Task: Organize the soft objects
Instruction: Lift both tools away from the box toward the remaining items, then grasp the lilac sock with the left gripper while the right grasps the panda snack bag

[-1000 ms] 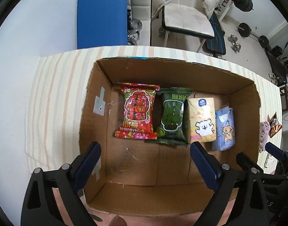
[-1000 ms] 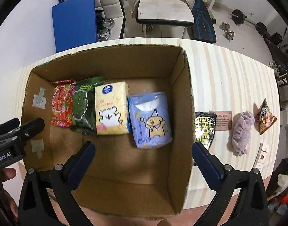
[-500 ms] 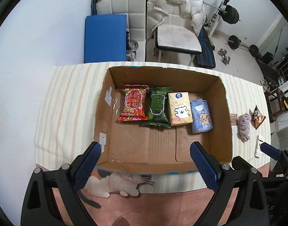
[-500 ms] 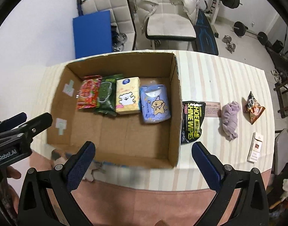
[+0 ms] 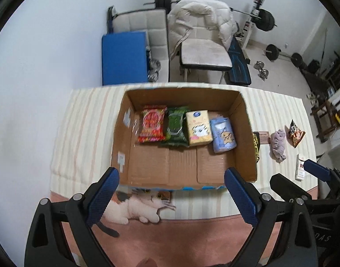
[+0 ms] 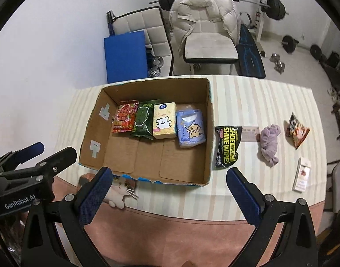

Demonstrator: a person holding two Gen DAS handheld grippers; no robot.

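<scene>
An open cardboard box (image 5: 247, 133) (image 6: 211, 133) stands on the striped tablecloth. Along its far side lie a red packet (image 5: 151, 124) (image 6: 125, 119), a green packet (image 5: 175, 125) (image 6: 143, 120), a yellow tissue pack (image 5: 197, 128) (image 6: 164, 120) and a blue tissue pack (image 5: 222, 134) (image 6: 190, 128). Right of the box lie a black shoe-wipes pack (image 6: 227, 146), a purple cloth (image 6: 269, 143) (image 5: 277, 143) and a snack bag (image 6: 296, 130) (image 5: 295, 133). My left gripper (image 5: 171, 197) and right gripper (image 6: 167, 197) are open and empty, high above the table's near edge.
A white and red carton (image 6: 302, 174) lies at the table's right edge, and a small card (image 6: 250, 133) behind the wipes. A cat picture (image 5: 143, 204) is printed on the cloth by the box. A chair with a white jacket (image 6: 203, 22), a blue pad (image 6: 125, 55) and weights stand beyond.
Both grippers have pulled up and back from the box; it looks smaller and the table's near edge and cat print have come into view. Both stay open and empty.
</scene>
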